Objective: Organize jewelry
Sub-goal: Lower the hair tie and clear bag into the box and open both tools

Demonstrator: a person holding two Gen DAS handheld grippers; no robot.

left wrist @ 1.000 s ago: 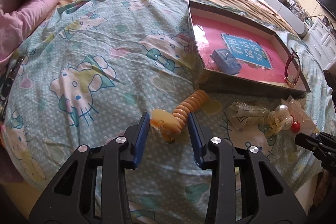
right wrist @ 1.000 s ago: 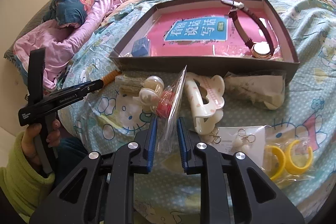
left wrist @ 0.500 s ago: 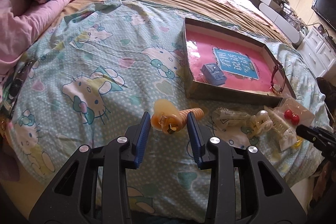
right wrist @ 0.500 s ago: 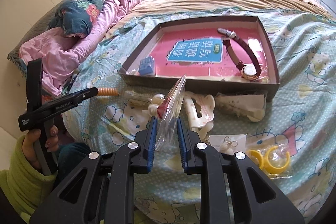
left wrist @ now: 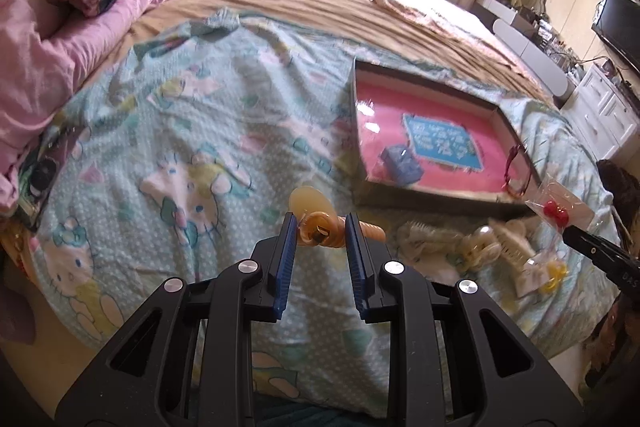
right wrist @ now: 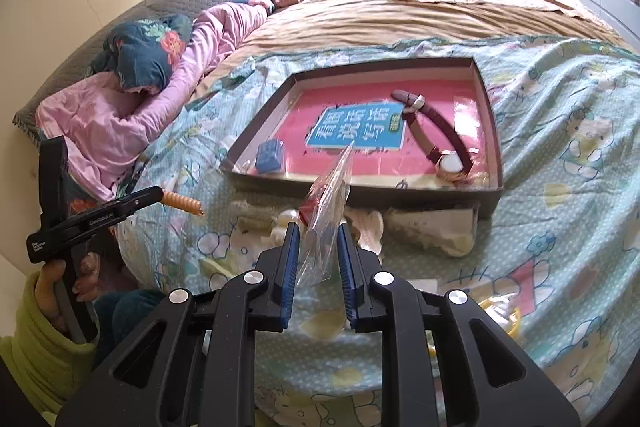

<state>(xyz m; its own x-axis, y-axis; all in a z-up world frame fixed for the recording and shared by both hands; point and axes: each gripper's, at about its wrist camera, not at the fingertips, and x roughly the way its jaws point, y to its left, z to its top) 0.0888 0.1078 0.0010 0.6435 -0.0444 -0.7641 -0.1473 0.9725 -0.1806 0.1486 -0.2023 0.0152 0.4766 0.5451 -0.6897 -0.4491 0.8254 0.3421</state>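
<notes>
2 tools: left tool [left wrist: 320,233] just clamped tighter on 1 orange coil [left wrist: 362,229]; right tool [right wrist: 317,241] pinching 1 bag [right wrist: 330,195], red bits inside unclear. 1 tray [right wrist: 490,115]: 1 watch [right wrist: 444,143], 1 blue box [right wrist: 270,155]. Pile [left wrist: 476,247] on bed blurred, uncountable.

Bed [right wrist: 420,15] with a cartoon-cat sheet [right wrist: 560,155] over its near half. At centre of the right wrist view, a shallow box [right wrist: 494,131]; along its near wall, pale hair clips [right wrist: 428,233] and small packets; at upper left, pink bedding [right wrist: 120,115] and a floral pillow [right wrist: 144,47]
</notes>
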